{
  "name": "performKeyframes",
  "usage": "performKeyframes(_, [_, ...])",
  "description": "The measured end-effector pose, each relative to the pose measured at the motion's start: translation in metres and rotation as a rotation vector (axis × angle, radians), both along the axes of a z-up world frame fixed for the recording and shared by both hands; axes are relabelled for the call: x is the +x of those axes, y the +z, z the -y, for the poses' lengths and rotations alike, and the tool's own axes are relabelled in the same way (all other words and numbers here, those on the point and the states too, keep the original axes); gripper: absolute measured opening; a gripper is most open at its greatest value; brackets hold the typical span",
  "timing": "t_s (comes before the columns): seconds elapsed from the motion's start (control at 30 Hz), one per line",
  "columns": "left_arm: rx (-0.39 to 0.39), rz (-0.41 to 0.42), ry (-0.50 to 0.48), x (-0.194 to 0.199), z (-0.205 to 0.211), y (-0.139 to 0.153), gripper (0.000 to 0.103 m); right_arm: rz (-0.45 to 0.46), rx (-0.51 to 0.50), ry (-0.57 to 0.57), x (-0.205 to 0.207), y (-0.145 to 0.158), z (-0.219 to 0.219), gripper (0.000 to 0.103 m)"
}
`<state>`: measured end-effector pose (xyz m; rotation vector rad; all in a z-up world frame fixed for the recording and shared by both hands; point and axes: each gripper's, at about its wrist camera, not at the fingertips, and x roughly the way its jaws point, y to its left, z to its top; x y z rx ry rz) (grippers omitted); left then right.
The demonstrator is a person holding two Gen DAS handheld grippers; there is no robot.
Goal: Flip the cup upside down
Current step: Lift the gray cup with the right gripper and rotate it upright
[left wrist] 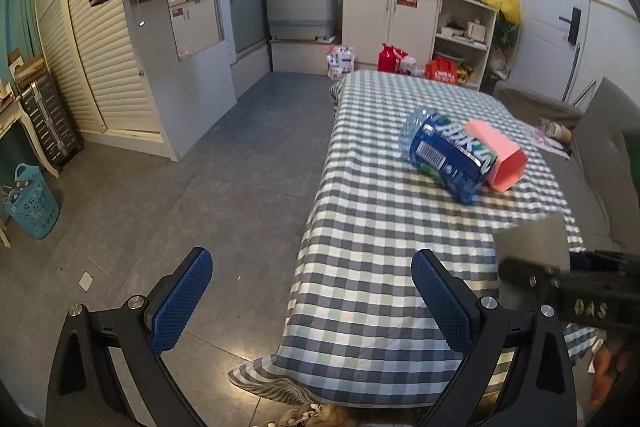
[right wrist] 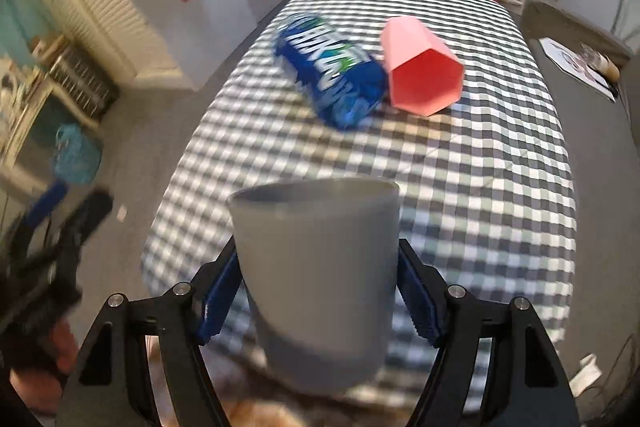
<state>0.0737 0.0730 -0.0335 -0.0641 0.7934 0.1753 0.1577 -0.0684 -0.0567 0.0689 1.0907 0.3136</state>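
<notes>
My right gripper (right wrist: 318,287) is shut on a grey cup (right wrist: 316,275), held upright above the near end of the checked table (right wrist: 500,187), its rim on top. In the left wrist view the cup (left wrist: 534,247) shows as a blurred grey shape at the right, with the right gripper (left wrist: 568,291) behind it. My left gripper (left wrist: 312,287) is open and empty, low over the table's near left corner. A pink cup (right wrist: 420,71) lies on its side in the middle of the table, its mouth facing me; it also shows in the left wrist view (left wrist: 500,155).
A blue plastic bottle (right wrist: 328,71) lies on its side against the pink cup's left; it shows in the left wrist view (left wrist: 444,155) too. A grey sofa (left wrist: 600,155) runs along the table's right. Cabinets (left wrist: 392,15) and a shelf stand at the back wall.
</notes>
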Motion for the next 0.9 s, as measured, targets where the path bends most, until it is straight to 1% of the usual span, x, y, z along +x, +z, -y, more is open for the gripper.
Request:
performKeyframes(0.13, [0.027, -0.023, -0.023, 0.006, 0.008, -0.012, 0.103, 0.041, -0.003, -0.031, 0.005, -0.01, 0.0, 0.072])
performKeyframes(0.3, [0.037, -0.043, -0.053, 0.013, 0.025, -0.02, 0.103, 0.114, 0.022, -0.055, -0.003, -0.011, 0.007, 0.073])
performKeyframes(0.33, [0.039, -0.042, -0.058, 0.012, 0.028, -0.019, 0.103, 0.13, 0.027, -0.058, -0.007, -0.01, 0.009, 0.075])
performKeyframes(0.4, [0.041, -0.029, -0.07, 0.009, 0.034, -0.017, 0.103, 0.186, 0.03, -0.07, -0.018, -0.002, 0.014, 0.078])
performKeyframes(0.47, [0.033, -0.009, -0.067, 0.006, 0.038, -0.011, 0.103, 0.246, 0.011, -0.089, -0.03, 0.009, 0.021, 0.081])
performKeyframes(0.5, [0.025, -0.001, -0.066, 0.004, 0.041, -0.008, 0.103, 0.278, 0.012, -0.096, -0.037, 0.016, 0.026, 0.082])
performKeyframes(0.57, [0.004, 0.014, -0.072, 0.0, 0.046, 0.001, 0.103, 0.327, 0.028, -0.109, -0.049, 0.029, 0.037, 0.086])
performKeyframes(0.7, [-0.009, 0.051, -0.073, -0.012, 0.06, 0.019, 0.103, 0.412, 0.002, -0.154, -0.077, 0.054, 0.06, 0.087])
performKeyframes(0.77, [-0.008, 0.066, -0.077, -0.017, 0.066, 0.026, 0.103, 0.441, -0.008, -0.179, -0.09, 0.064, 0.071, 0.087])
performKeyframes(0.83, [-0.013, 0.078, -0.089, -0.023, 0.075, 0.03, 0.103, 0.48, -0.012, -0.218, -0.108, 0.073, 0.085, 0.087])
performKeyframes(0.9, [-0.023, 0.082, -0.108, -0.027, 0.086, 0.03, 0.103, 0.498, -0.005, -0.246, -0.121, 0.077, 0.097, 0.089])
